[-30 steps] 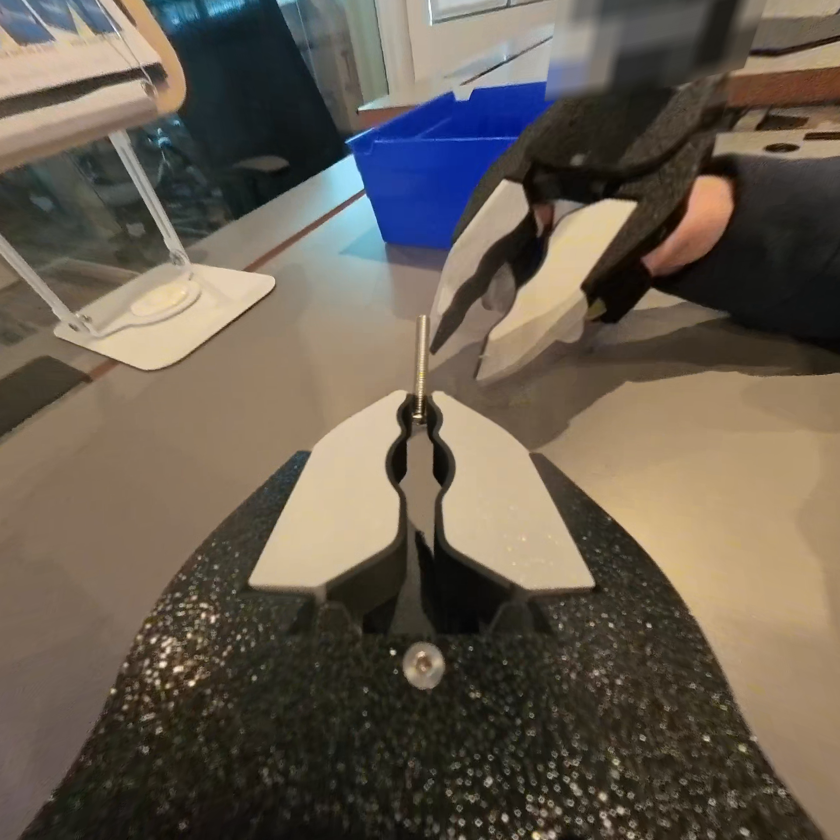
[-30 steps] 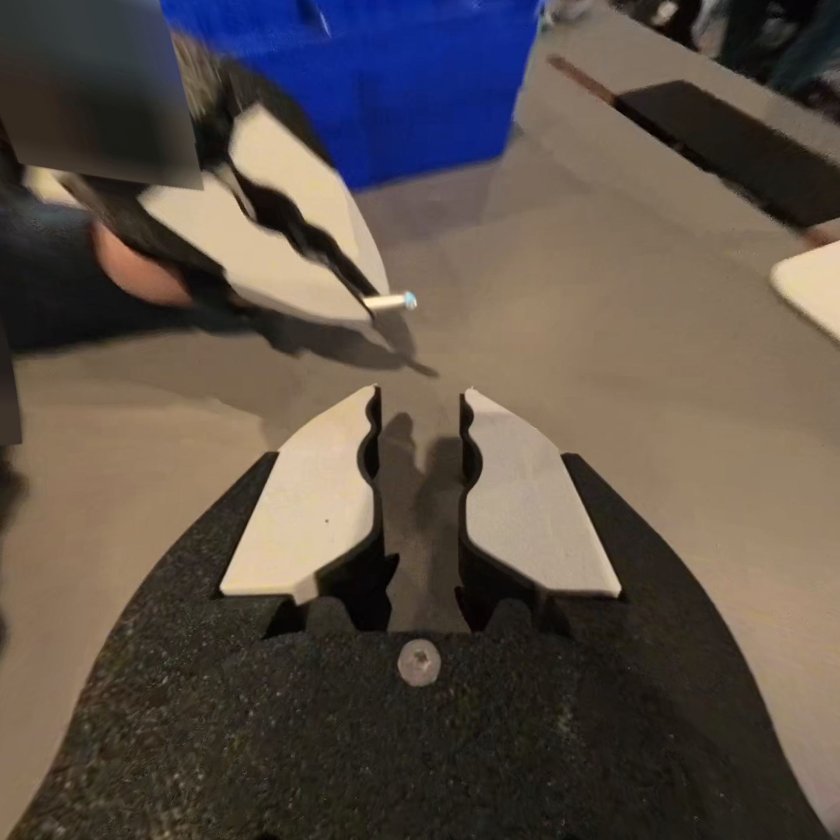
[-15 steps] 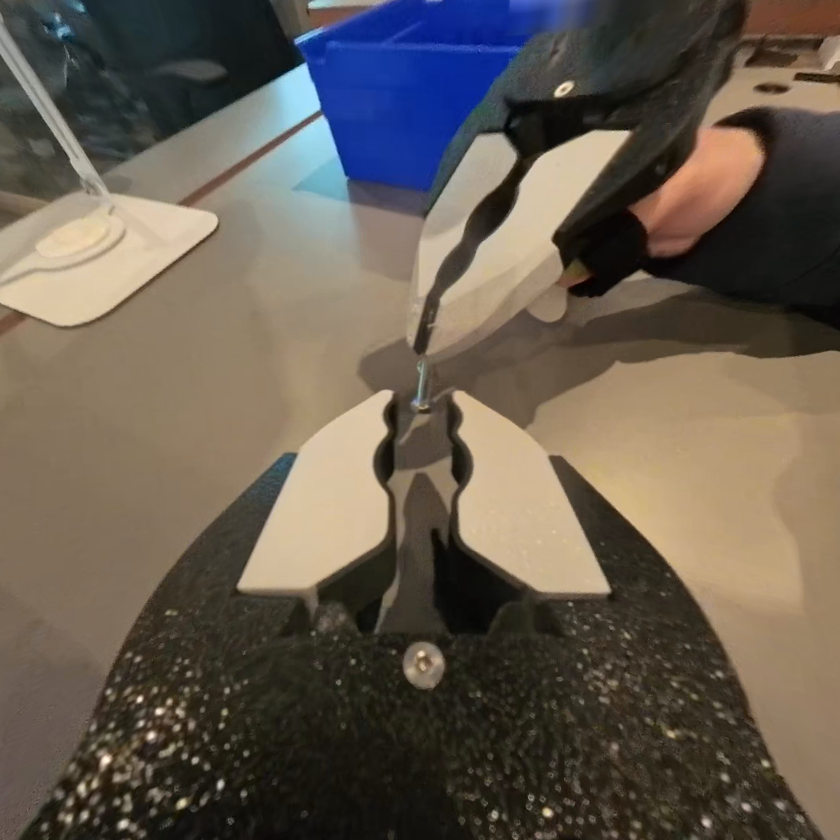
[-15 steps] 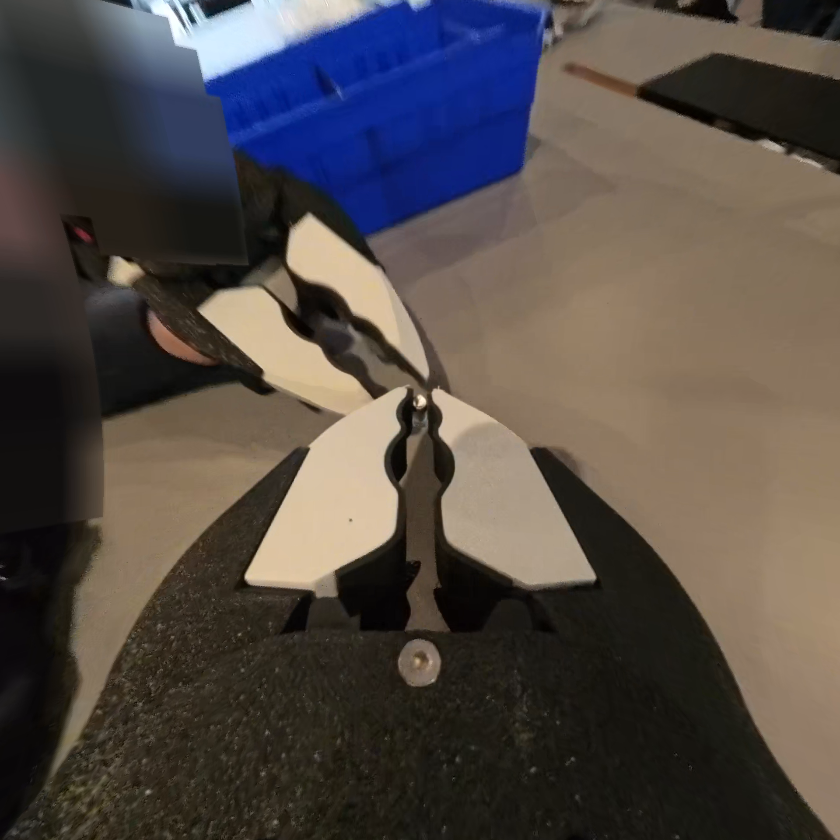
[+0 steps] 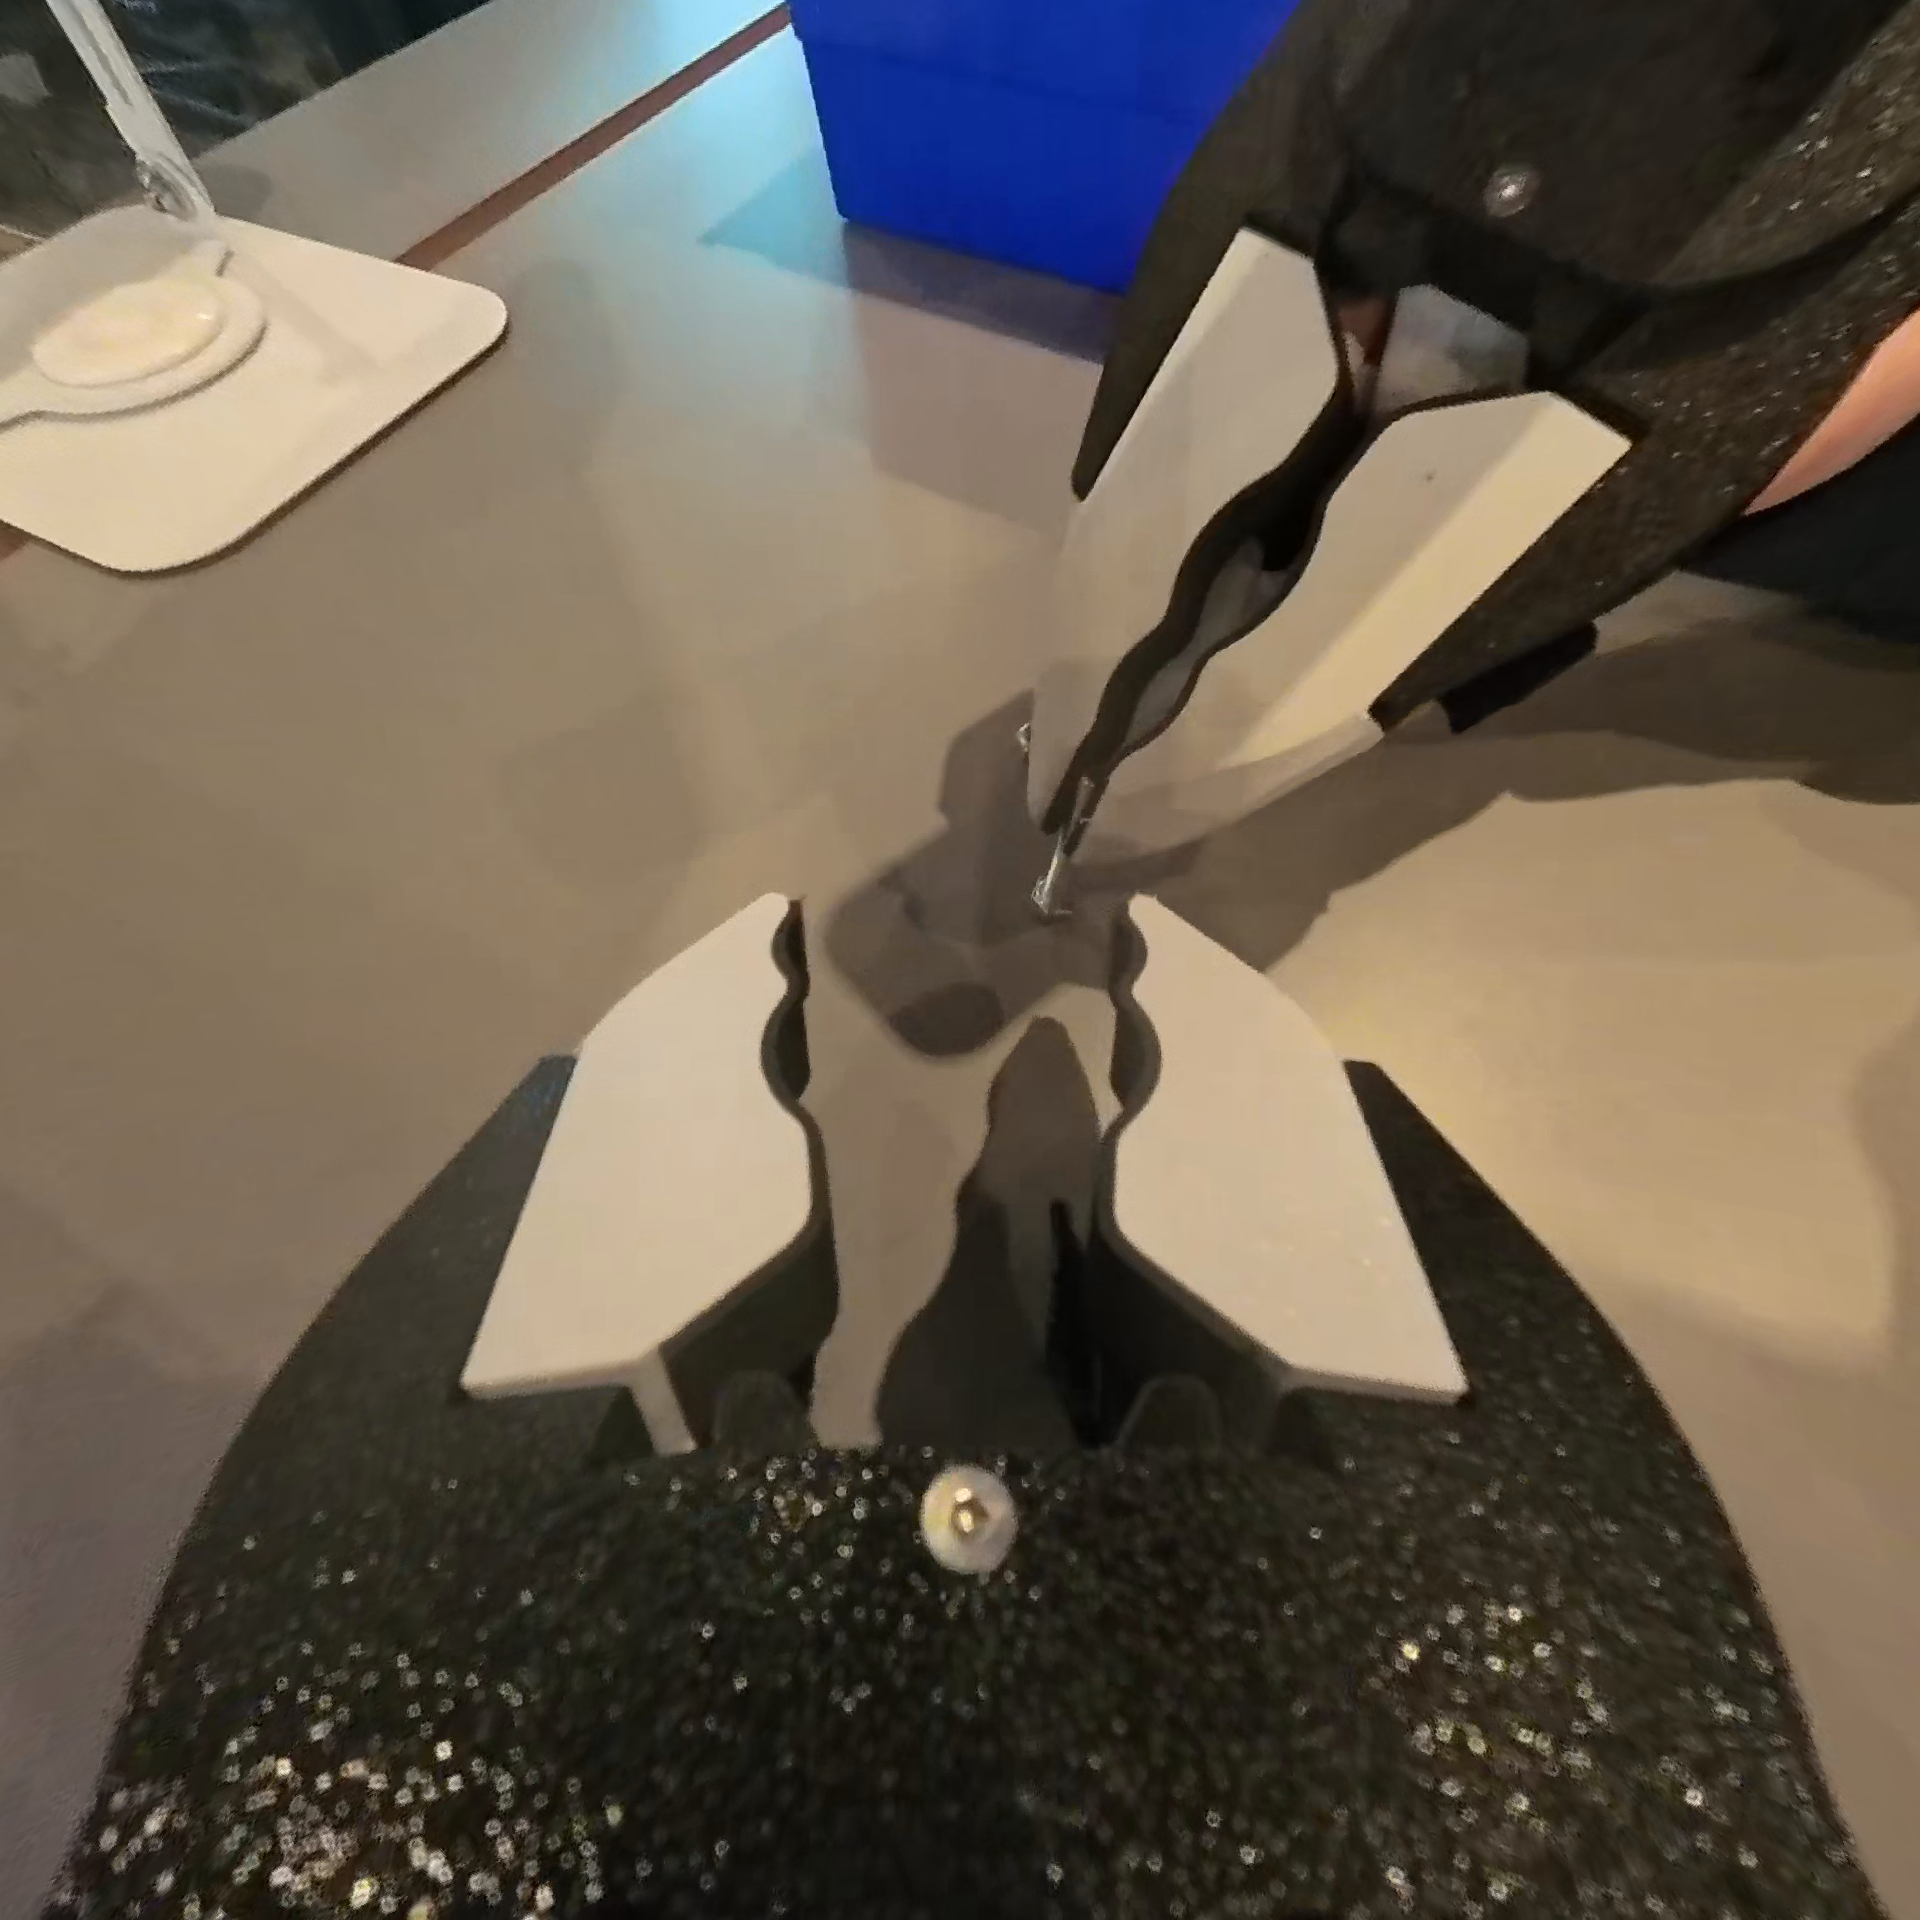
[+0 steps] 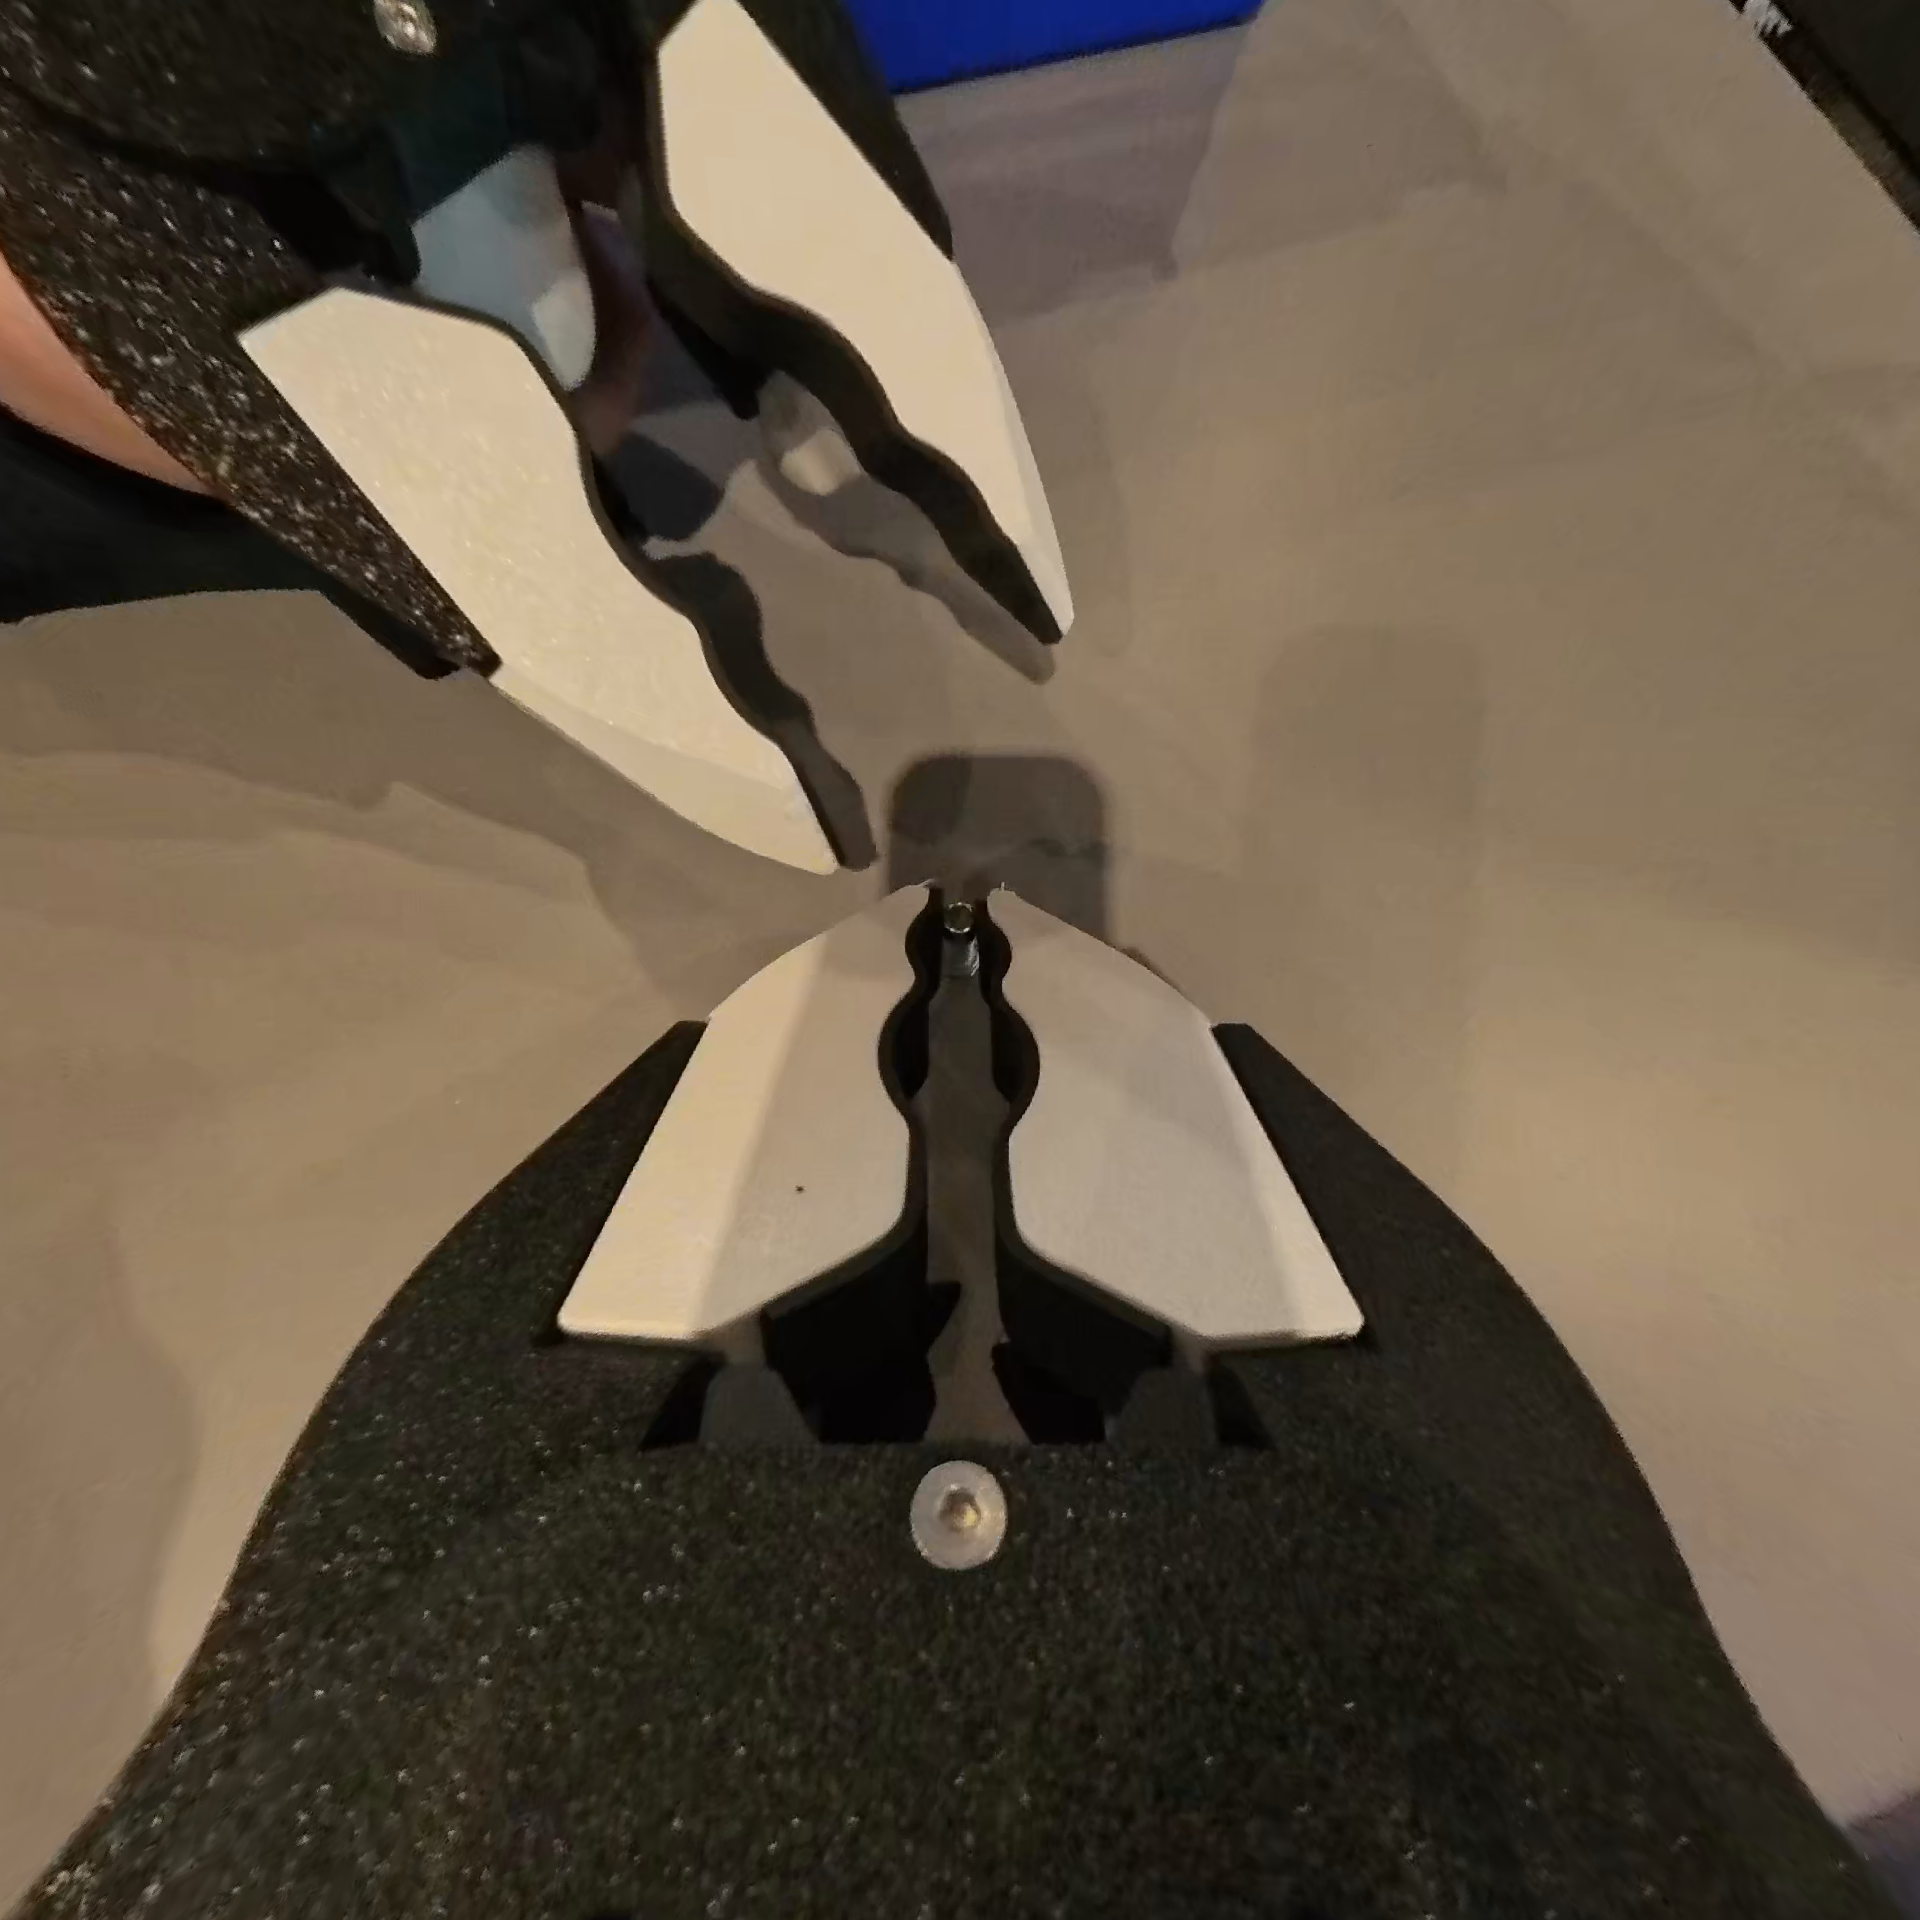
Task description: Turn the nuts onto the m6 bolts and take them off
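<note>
A thin silver bolt point(image 6: 958, 940) is pinched at the tips of my right gripper point(image 6: 961, 899), which is shut on it. In the left wrist view the right gripper point(image 5: 1060, 821) comes in from the upper right. The bolt point(image 5: 1058, 878) hangs from its tips, close above the grey table point(image 5: 520, 727). My left gripper point(image 5: 961, 914) is open and empty, with its fingertips just short of the bolt. In the right wrist view the left gripper point(image 6: 951, 738) shows at upper left with its jaws spread wide. No nut shows in either view.
A blue bin point(image 5: 987, 135) stands at the back of the table. A white stand base point(image 5: 208, 384) with a clear post sits at the far left. A person's hand and dark sleeve point(image 5: 1849, 499) hold the right gripper. Both grippers' tips are close together, under 4 cm apart.
The bolt went from my left gripper to my right. The right gripper shut on it and the left gripper opened wide. Both grippers dropped closer to the table.
</note>
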Available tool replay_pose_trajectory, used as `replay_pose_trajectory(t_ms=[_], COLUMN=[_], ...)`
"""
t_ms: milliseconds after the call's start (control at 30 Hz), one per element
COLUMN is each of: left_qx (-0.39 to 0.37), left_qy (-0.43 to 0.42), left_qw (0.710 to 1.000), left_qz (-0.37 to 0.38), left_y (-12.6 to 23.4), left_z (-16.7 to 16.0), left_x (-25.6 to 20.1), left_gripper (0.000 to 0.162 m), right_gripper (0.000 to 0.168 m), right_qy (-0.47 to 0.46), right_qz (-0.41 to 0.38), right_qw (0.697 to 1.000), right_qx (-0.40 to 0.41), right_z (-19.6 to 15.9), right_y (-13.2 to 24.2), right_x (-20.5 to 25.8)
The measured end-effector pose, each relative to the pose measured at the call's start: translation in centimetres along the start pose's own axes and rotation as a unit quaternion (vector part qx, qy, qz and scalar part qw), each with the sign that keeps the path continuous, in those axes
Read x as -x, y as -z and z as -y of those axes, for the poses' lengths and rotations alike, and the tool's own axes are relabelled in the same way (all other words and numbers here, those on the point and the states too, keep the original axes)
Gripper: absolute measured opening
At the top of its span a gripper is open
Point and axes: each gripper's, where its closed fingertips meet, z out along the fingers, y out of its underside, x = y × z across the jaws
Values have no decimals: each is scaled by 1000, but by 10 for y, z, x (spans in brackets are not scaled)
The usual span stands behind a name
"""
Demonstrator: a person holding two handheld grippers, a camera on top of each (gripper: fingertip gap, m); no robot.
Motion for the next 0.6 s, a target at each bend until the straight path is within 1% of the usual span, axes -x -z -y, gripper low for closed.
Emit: replay_pose_trajectory(t_ms=[300,433,500,600], left_qx=[0,8,8,10], left_qy=[-4,-5,-4,2], left_qw=[1000,1000,1000,999], left_qz=[-12,-19,-22,-37], left_y=[-3,-6,-7,-8], left_z=[-1,-4,-4,-5], left_x=[-5,-7,-8,-12], left_gripper=[51,51,50,45], right_gripper=[11,18,20,21], right_qy=[-1,-6,-11,-5], right_qz=[-3,-14,-24,-46], right_qw=[1000,999,999,999], right_qx=[-14,-34,-38,5], right_z=[4,4,-2,-25], right_y=[1,16,27,29], right_x=[-2,-11,-20,-34])
